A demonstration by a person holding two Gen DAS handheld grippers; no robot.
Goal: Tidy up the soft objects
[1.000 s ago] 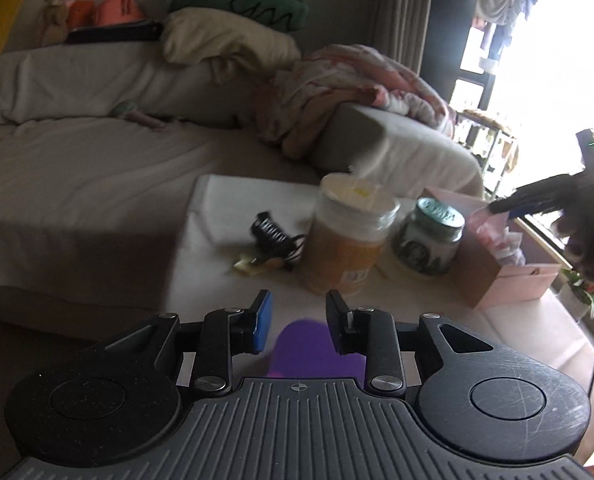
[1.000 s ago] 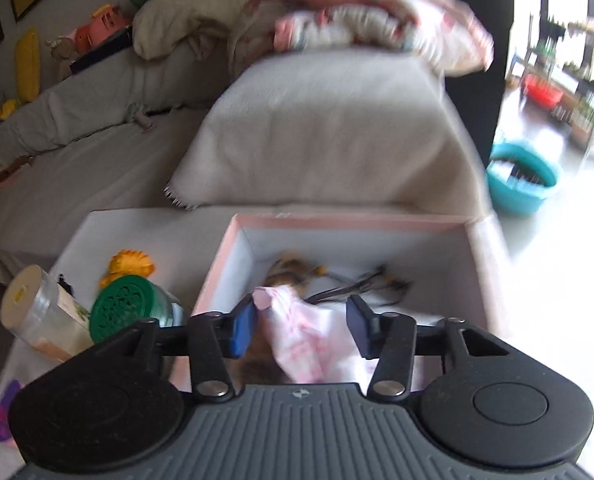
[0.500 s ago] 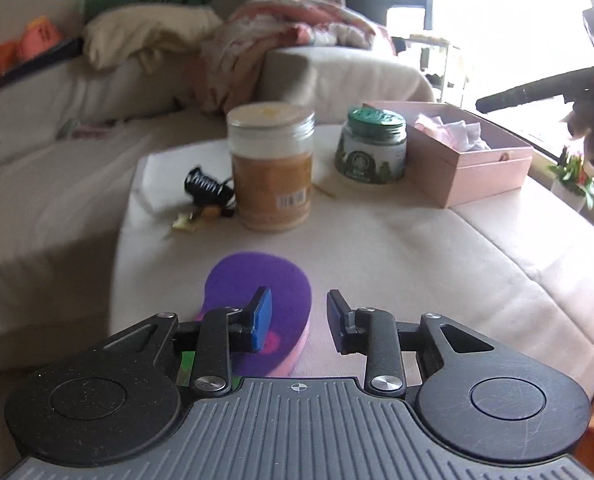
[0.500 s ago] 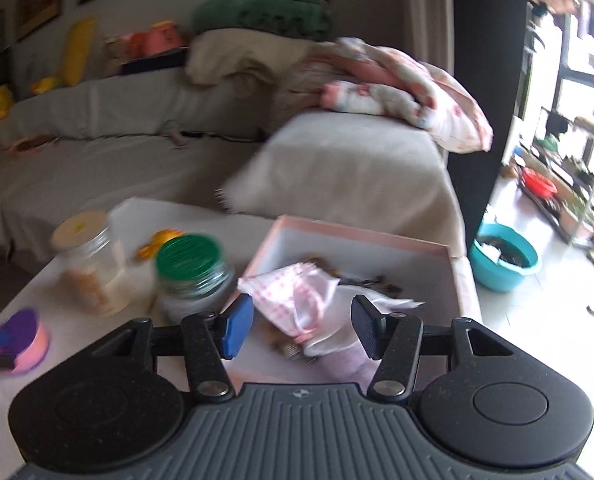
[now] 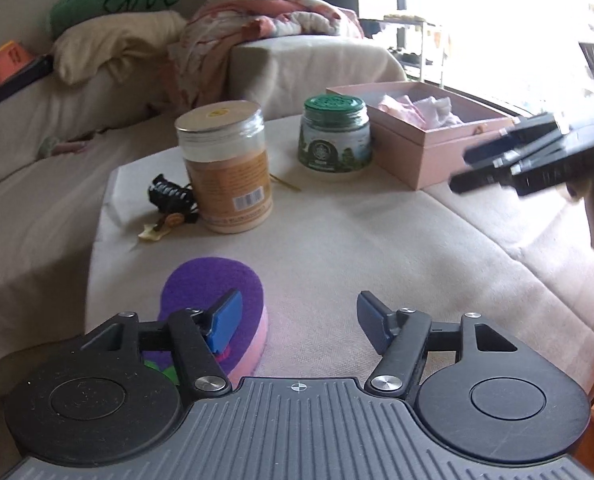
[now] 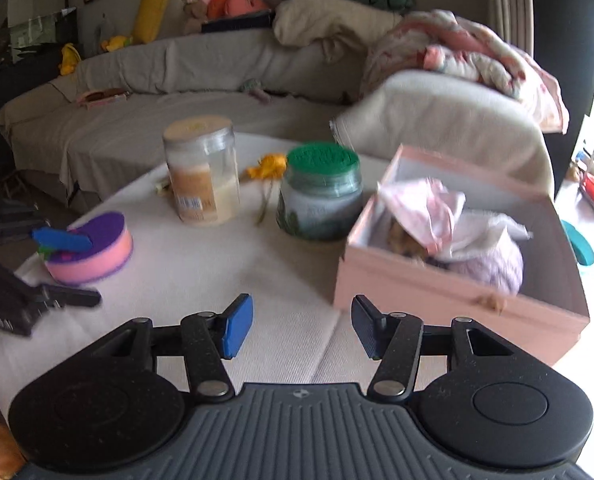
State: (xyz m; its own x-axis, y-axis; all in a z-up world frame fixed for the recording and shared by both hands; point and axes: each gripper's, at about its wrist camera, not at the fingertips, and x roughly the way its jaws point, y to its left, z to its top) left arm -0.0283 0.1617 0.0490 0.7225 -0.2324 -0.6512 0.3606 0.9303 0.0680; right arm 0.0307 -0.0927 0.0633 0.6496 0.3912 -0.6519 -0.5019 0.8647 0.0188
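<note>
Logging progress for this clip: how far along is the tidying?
Done: pink cloth and a lilac bundle lie in the pink box. In hand: nothing; left gripper jaws have just been opening beside the purple sponge, right gripper empty. Left: the sponge remains on the table.

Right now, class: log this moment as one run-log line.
left gripper: just opened, empty | sponge: on table | right gripper: open, empty | box: holds cloths

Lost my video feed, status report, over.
Left gripper just opened, empty, purple sponge under its left finger. Right gripper open, empty. Cloths sit in pink box. Two jars stand between.
</note>
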